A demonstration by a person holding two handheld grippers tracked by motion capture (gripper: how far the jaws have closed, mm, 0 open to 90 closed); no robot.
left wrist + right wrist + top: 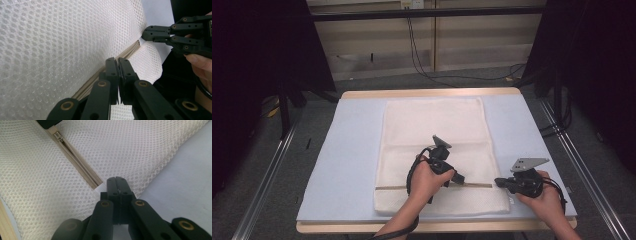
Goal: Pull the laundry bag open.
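A white mesh bag (437,150) lies flat on the blue-topped table (352,150). The left gripper (457,178) is closed at its zipper (80,166); the right gripper (498,182), jaws together, pinches the bag's zipper end.

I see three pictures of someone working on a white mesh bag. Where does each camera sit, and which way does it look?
High view: above the person's side, looking forward and down on the table; both forearms, left gripper and right gripper show.
Left gripper view: rides the left gripper, looking along its shut jaws down the zipper; the right gripper shows beyond.
Right gripper view: rides the right gripper, jaws shut at the zipper's end.
All three share the mesh bag and its zipper.
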